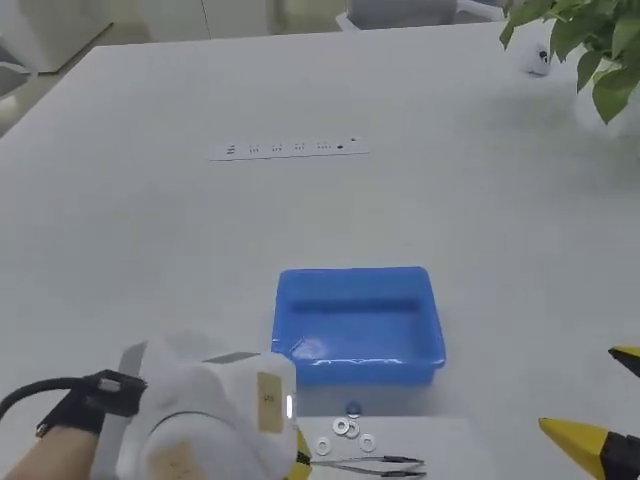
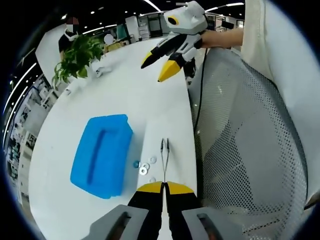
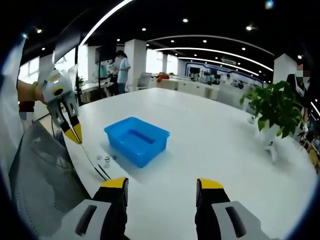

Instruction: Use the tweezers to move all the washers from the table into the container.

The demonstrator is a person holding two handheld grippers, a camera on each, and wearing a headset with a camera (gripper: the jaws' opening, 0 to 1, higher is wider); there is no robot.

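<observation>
On white table (image 1: 150,250), blue container (image 1: 360,372) with washers (image 1: 345,430) just beside; tweezers (image 1: 375,464) clamped in left gripper (image 2: 164,186); right gripper (image 3: 162,184) spread apart, empty.

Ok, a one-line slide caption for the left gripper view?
Left gripper shut on the tweezers, which point past the washers beside the blue container; right gripper open beyond.

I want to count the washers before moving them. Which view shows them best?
The head view: the washers lie as separate rings in front of the blue container. The left gripper view shows them smaller, and the right gripper view shows them as tiny specks.
</observation>
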